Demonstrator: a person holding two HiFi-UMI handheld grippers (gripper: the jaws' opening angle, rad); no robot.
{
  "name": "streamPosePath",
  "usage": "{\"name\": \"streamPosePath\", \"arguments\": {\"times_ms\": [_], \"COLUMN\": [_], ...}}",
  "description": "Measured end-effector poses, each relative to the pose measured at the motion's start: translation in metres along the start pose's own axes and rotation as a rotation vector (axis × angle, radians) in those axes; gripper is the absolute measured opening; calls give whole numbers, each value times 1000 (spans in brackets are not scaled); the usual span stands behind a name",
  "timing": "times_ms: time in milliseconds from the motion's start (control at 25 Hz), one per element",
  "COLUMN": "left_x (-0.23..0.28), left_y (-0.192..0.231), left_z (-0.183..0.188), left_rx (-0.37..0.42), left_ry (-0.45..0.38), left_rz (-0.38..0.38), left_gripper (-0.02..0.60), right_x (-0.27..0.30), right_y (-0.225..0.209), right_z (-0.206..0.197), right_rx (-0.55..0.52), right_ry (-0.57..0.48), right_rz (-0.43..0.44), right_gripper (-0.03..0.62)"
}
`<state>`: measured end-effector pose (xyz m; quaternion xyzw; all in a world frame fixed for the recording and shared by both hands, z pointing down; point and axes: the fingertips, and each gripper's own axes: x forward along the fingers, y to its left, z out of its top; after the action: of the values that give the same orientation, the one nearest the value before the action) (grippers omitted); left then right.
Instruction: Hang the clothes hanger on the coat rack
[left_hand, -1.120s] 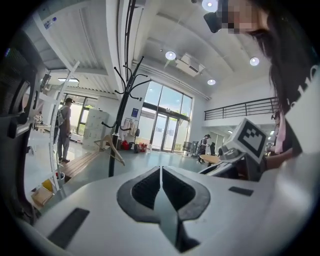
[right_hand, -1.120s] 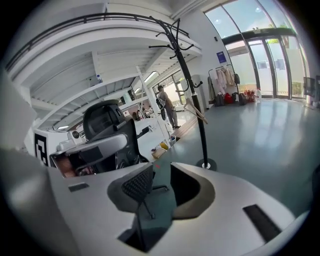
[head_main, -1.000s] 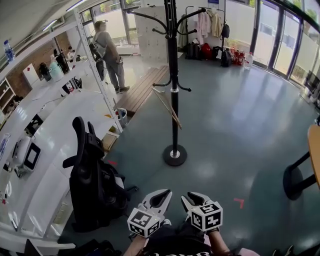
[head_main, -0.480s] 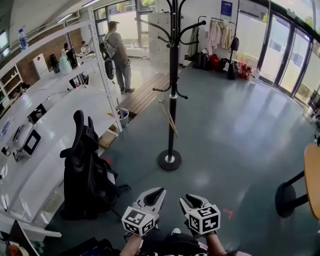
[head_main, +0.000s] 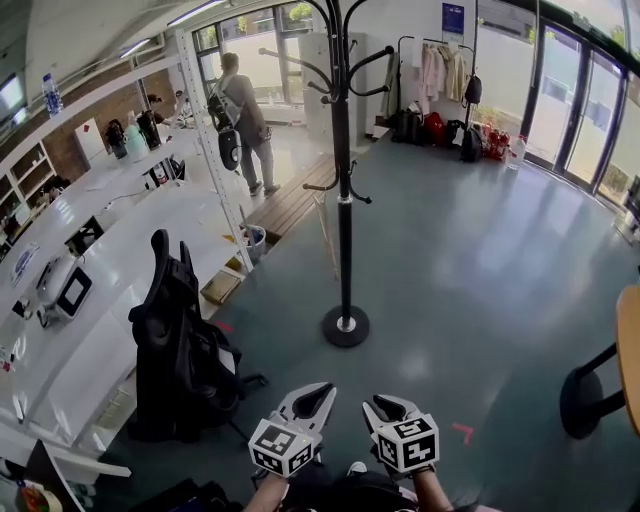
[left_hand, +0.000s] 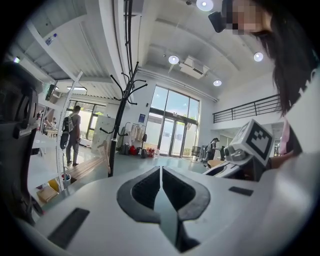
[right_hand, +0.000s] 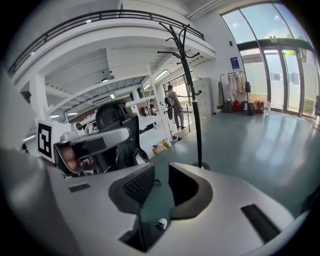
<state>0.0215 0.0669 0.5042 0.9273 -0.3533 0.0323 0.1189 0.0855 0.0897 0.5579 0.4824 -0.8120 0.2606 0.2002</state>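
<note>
The black coat rack (head_main: 343, 200) stands on its round base in the middle of the grey floor, a few steps ahead of me. A pale wooden clothes hanger (head_main: 327, 235) hangs tilted from one of its low hooks, beside the pole. My left gripper (head_main: 311, 399) is held low in front of my body with its jaws shut and empty. My right gripper (head_main: 388, 408) is beside it, jaws open with nothing between them. The left gripper view shows the coat rack (left_hand: 116, 130) and the clothes hanger (left_hand: 104, 150) far off. In the right gripper view the coat rack (right_hand: 192, 100) stands ahead.
A black office chair (head_main: 175, 340) with a bag on it stands to my left, by long white desks (head_main: 90, 300). A person (head_main: 245, 120) stands at the back. A clothes rail (head_main: 435, 70) is far behind, and a round table's edge (head_main: 630, 350) is at right.
The head view has shifted a little, so the rack stands more upright in it. Both grippers stay low in front of me, with nothing taken hold of.
</note>
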Motion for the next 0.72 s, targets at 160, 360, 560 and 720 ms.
{"name": "streamPosePath", "arguments": {"times_ms": [160,360,560,720], "left_x": [0,-1,0,1], "left_y": [9,19,29,38], "left_z": [6,12,11,10], "left_rx": [14,22,25,24], "left_ry": [-6,-2,6,14], "left_rz": [8,13,11,4], "left_gripper": [0,0,0,0], "right_x": [8,16,27,35], "right_y": [1,5,6,8], "right_z": [5,13,16,16], "right_rx": [-10,-11,-5,0], "right_ry": [-3,-8,-6,2], "right_rz": [2,6,3,-3], "right_gripper": [95,95,94,94]}}
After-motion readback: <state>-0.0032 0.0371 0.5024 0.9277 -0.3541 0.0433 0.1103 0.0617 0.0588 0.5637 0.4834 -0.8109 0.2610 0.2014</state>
